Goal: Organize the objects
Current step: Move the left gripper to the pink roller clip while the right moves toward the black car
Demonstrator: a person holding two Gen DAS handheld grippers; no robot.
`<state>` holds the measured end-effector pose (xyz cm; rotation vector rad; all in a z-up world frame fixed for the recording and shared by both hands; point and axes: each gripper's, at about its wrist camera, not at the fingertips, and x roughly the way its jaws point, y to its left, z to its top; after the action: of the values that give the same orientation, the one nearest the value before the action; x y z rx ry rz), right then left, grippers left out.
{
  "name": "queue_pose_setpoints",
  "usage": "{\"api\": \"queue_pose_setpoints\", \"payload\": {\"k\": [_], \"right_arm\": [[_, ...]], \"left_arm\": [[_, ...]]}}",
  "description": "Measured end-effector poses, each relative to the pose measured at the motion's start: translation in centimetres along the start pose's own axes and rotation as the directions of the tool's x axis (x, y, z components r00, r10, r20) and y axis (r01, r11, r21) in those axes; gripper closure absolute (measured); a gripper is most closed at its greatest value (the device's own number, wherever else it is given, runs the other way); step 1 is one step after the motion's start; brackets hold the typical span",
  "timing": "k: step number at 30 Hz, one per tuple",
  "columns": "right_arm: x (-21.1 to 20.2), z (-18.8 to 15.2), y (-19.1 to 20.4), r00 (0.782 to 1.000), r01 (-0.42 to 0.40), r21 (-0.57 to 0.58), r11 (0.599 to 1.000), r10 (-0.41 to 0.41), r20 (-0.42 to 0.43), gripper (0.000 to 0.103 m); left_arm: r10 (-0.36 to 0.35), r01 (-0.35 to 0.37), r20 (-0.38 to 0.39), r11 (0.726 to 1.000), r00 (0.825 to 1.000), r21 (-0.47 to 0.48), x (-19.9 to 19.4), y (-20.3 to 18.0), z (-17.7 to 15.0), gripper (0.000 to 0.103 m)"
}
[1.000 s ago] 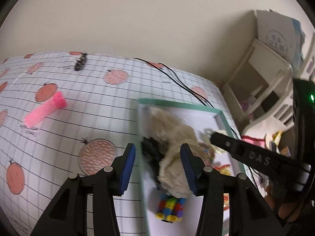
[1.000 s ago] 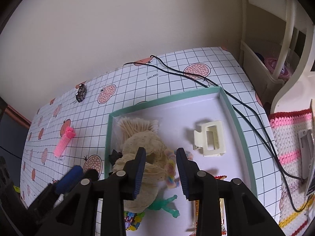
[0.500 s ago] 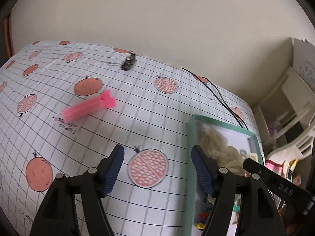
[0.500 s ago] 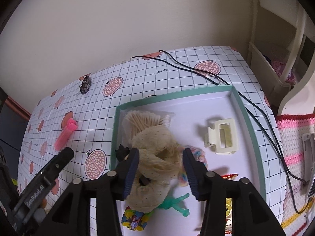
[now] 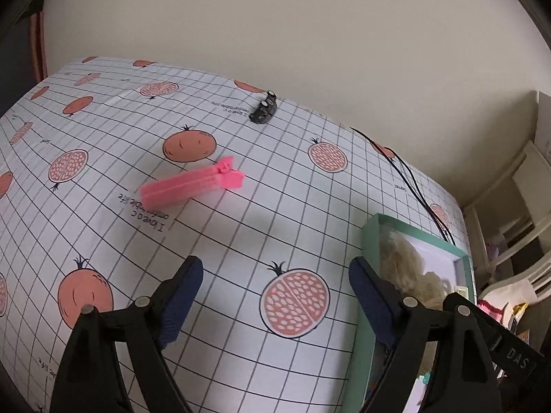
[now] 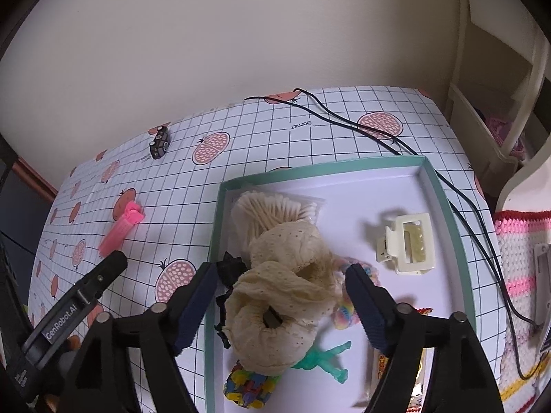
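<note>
Nearest the right camera, the right tool hangs spread wide and empty over the teal-rimmed tray, its fingers either side of a cream lace scrunchie without touching it. Under and around that scrunchie lie a coloured block toy, a green figure, something black at the tray's left wall, a bundle of cotton swabs towards the far corner and a cream claw clip well apart to the right.

The left tool is likewise spread and holds nothing; it hovers over bare tablecloth just left of the tray, above a printed pomegranate. Ahead of it on the table lies the pink clip, flat and alone (its hinged end points towards the tray). Farther still, near the wall, sits a small black toy car, and two black cables run along the tray's far side.

My reading: the tray is the collecting place, and the step in hand is the left tool's reach for a stray piece, most likely the pink clip. The next move calls for travelling forward and down, turning the fingers across the clip's narrow width, then closing low enough to catch so flat a thing off the cloth.
</note>
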<state>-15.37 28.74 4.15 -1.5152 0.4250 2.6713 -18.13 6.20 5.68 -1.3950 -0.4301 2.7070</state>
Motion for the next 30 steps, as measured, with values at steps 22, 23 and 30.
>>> {"api": "queue_pose_setpoints", "payload": {"k": [22,23,30], "right_arm": [[0.4,1.3,1.6,0.999,0.031,-0.071,0.997,-0.032,-0.015,0.0],[0.4,1.8,2.0,0.999,0.033,-0.083,0.996,-0.035,-0.02,0.0],[1.1,5.8,4.3,1.0,-0.017,-0.073,0.997,0.018,0.006,0.0]], "left_arm": [[0.04,-0.038,-0.032,0.997,0.999,0.074,3.2,4.9,5.4,0.002],[0.024,-0.021,-0.039,0.997,0.999,0.08,3.8,5.1,6.3,0.002],[0.027,-0.019,-0.072,0.994,0.997,0.109,6.2,6.8,9.2,0.002]]}}
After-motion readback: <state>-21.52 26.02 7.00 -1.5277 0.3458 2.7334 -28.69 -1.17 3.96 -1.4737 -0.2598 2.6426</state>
